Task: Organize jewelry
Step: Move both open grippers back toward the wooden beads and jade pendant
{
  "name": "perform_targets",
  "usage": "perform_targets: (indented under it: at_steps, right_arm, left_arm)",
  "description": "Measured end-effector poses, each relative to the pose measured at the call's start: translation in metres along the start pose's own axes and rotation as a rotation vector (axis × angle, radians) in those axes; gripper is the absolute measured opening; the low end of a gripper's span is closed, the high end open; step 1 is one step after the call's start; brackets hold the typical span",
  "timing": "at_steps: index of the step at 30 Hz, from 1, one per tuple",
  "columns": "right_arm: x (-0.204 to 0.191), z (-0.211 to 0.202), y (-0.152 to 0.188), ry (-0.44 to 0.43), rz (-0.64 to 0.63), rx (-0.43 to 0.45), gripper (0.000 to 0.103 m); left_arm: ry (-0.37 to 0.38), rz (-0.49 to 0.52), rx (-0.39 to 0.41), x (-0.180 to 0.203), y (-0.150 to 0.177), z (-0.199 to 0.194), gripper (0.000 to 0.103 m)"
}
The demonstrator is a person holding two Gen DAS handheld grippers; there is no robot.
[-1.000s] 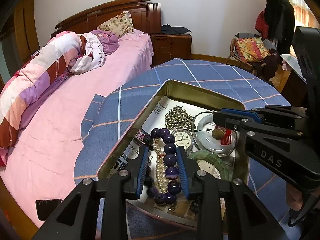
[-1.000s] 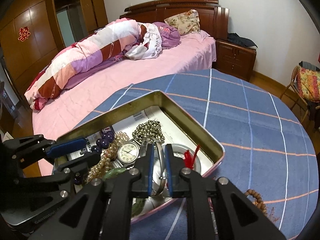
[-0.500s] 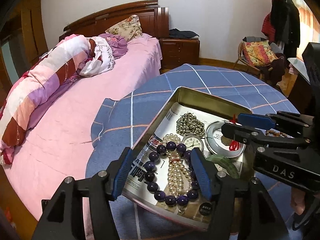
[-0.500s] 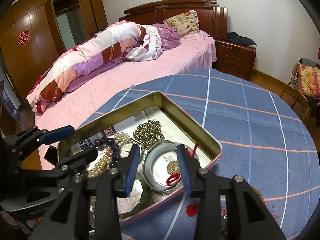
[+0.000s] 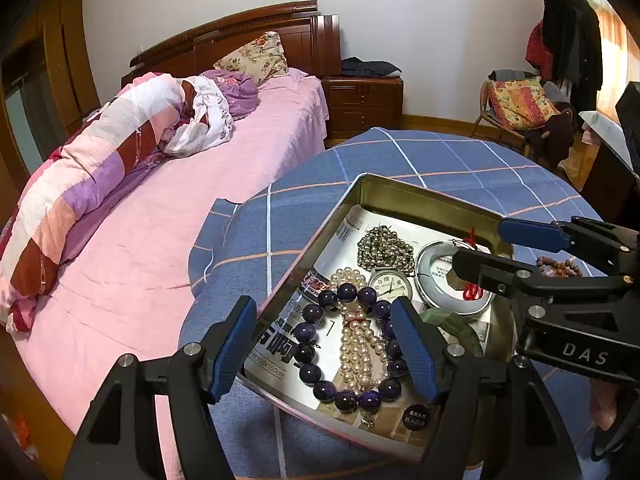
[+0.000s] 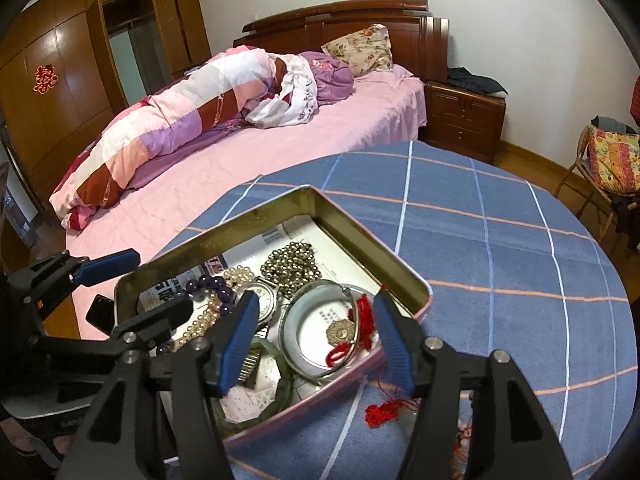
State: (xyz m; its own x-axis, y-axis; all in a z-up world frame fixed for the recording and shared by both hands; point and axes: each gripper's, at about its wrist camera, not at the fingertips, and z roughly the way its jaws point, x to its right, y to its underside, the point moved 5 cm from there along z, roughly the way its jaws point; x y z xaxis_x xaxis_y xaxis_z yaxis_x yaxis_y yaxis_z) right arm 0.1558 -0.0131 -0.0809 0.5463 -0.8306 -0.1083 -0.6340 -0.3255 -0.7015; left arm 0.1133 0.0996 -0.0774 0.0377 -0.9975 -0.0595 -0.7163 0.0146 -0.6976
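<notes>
An open metal tin (image 5: 420,204) on the blue checked table holds the jewelry. My left gripper (image 5: 324,320) hovers over its near end, jaws opening and pressing on nothing. Below them lie a purple bead bracelet (image 5: 312,372) and a pearl strand (image 5: 356,348). Beside these are a watch (image 5: 390,286), a metallic bead necklace (image 5: 384,246) and a green bangle (image 5: 456,328). My right gripper (image 6: 316,308) is above the tin (image 6: 372,240), jaws opening, gripping nothing. Under it lie a pale bangle (image 6: 292,316) and a brass pendant (image 6: 339,330) on red cord.
A red tassel (image 6: 384,408) and a wooden bead bracelet (image 5: 560,266) lie on the cloth outside the tin. A pink bed (image 5: 160,220) adjoins the table's left edge. A chair (image 5: 516,108) with a cushion stands at the back right.
Both grippers opened wide. The left let go of the purple bead bracelet, which now lies spread in the tin. The right released the pale bangle, now flat in the tin.
</notes>
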Motion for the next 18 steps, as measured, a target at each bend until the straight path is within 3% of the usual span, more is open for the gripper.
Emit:
perform_targets:
  at_steps: [4,18]
  right_arm:
    - [0.005,-0.007,0.002,-0.001,0.015,0.015,0.071]
    - [0.018,-0.033,0.018,0.007,0.030,0.032,0.080]
  left_arm:
    - [-0.005,0.004,0.006,0.001,-0.001,-0.002,0.070]
    - [-0.040,0.017,0.014,0.008,0.002,-0.008,0.071]
